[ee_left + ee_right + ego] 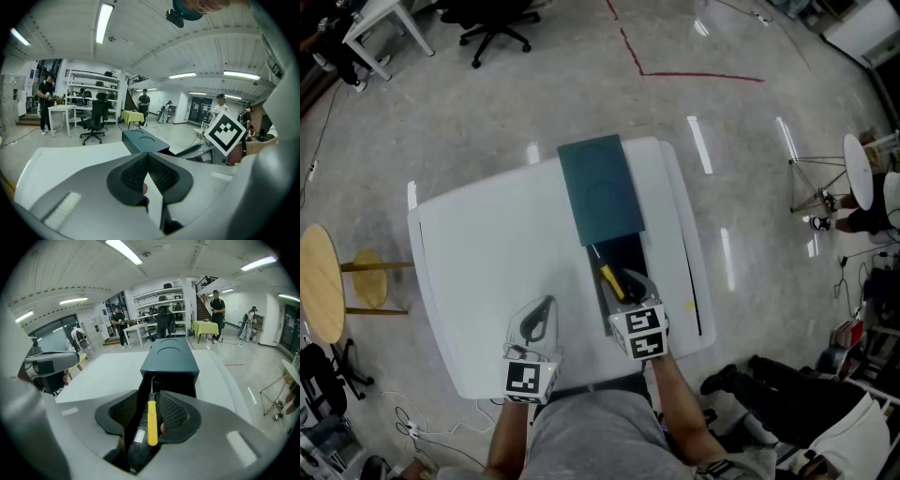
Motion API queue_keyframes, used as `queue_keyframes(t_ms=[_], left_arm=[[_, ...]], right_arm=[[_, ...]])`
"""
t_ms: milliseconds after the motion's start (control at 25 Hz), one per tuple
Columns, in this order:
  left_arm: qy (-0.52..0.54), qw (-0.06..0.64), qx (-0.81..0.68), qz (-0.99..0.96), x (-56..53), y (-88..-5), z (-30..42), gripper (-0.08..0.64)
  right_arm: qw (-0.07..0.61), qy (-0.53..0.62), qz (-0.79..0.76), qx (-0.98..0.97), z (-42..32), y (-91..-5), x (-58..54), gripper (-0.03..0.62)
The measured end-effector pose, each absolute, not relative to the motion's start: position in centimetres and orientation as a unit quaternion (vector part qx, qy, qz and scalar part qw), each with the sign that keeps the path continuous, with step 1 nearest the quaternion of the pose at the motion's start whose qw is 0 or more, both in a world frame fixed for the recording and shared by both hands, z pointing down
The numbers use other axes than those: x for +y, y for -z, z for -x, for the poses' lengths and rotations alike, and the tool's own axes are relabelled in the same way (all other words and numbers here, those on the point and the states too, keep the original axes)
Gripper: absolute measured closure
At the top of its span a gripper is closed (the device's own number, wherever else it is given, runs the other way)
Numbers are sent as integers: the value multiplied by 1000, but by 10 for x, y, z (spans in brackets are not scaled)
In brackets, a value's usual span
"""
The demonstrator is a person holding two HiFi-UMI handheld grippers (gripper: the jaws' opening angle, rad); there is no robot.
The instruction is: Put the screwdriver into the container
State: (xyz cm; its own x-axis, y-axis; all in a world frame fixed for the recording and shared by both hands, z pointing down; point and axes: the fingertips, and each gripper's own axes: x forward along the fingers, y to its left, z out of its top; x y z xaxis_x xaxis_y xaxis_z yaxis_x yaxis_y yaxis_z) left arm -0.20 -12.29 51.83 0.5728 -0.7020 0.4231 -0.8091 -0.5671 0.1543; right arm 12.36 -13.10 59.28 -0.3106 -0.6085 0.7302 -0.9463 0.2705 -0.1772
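The yellow-handled screwdriver (152,423) lies in the open near end of the dark container (169,357) on the white table (487,244). The right gripper (149,398) hovers over it, jaws released. The left gripper (147,157), further left, is clenched on nothing.

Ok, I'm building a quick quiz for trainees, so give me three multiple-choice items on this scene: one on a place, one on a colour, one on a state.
1. Where does the screwdriver lie? A on the bare table; B in the container's open compartment; C on the floor.
2. Its handle is: A yellow; B red; C blue.
3. The right gripper's jaws are: A pressed together; B clamped on the lid; C apart.
Answers: B, it lies inside the dark box, below the jaws; A, the handle shows bright yellow in both views; C, the pads stand apart and do not press the handle.
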Motion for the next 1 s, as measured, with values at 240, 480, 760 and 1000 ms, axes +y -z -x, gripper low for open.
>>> queue_keyframes(t_ms=[240, 480, 760, 1000], left_arm=[[-144, 141, -436, -877, -108, -490, 11, 548], [-118, 115, -434, -886, -86, -459, 19, 548], [-93, 90, -442, -888, -59, -428, 37, 548], [-78, 75, -450, -886, -33, -409, 57, 548]], right_arm=[[256, -269, -539, -756, -117, -555, -115, 436], [230, -235, -550, -768, -102, -514, -92, 440], [193, -187, -562, -783, -80, -467, -64, 467], [166, -158, -564, -794, -55, -439, -36, 489]])
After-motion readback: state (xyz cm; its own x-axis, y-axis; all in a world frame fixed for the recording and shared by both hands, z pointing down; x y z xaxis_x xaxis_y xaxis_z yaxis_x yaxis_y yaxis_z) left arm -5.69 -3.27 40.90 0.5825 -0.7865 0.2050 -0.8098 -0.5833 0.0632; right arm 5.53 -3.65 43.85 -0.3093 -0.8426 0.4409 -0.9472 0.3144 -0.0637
